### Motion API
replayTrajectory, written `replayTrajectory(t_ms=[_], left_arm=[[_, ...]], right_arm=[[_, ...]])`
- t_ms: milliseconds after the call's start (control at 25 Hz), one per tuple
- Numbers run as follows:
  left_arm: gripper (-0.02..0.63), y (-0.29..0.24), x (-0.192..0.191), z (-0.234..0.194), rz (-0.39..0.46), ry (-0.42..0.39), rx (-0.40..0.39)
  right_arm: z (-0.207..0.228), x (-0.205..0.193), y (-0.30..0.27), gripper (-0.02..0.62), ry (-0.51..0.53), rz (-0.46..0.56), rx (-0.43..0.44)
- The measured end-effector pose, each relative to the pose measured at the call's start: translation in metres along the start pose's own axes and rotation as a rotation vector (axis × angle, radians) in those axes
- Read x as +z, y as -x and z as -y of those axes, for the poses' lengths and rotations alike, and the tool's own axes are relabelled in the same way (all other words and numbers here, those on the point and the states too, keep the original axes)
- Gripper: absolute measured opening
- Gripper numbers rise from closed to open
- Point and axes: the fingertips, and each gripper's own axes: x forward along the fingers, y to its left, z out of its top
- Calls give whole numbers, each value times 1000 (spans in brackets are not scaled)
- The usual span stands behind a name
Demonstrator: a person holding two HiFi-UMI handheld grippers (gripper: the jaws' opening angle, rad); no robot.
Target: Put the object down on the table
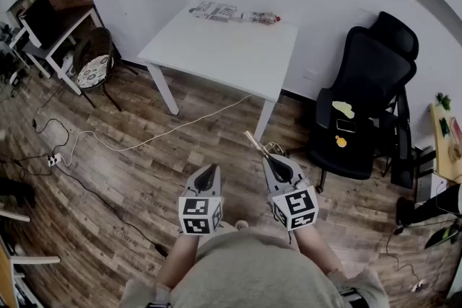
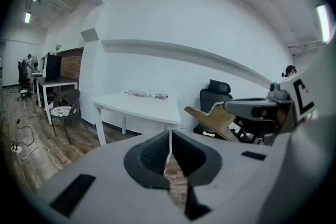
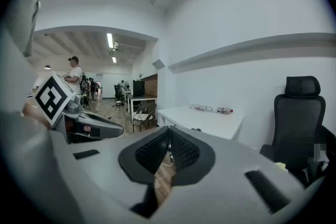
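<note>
My right gripper (image 1: 268, 159) is shut on a thin tan wooden object (image 1: 254, 143) that sticks out forward and to the left of its jaws. From the left gripper view the same object (image 2: 210, 120) shows as a flat tan piece at the right gripper's tip. My left gripper (image 1: 210, 171) is shut, with nothing visible between its jaws. Both grippers hang side by side over the wooden floor, well short of the white table (image 1: 224, 47). In the right gripper view the table (image 3: 210, 122) lies ahead beyond the shut jaws.
A printed package (image 1: 213, 11) and a plastic bottle (image 1: 261, 17) lie at the table's far edge. A black office chair (image 1: 361, 104) stands to the right, a cushioned chair (image 1: 94, 65) to the left. A white cable (image 1: 144, 141) and a power strip (image 1: 54, 159) lie on the floor.
</note>
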Motion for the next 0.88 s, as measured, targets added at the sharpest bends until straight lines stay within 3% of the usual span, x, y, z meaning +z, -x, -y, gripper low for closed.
replayTrajectory(t_ms=[880], left_arm=[[15,28,-18,33,-1,-19,25]], right_arm=[[-3,-14,37,9,-45,27,33]])
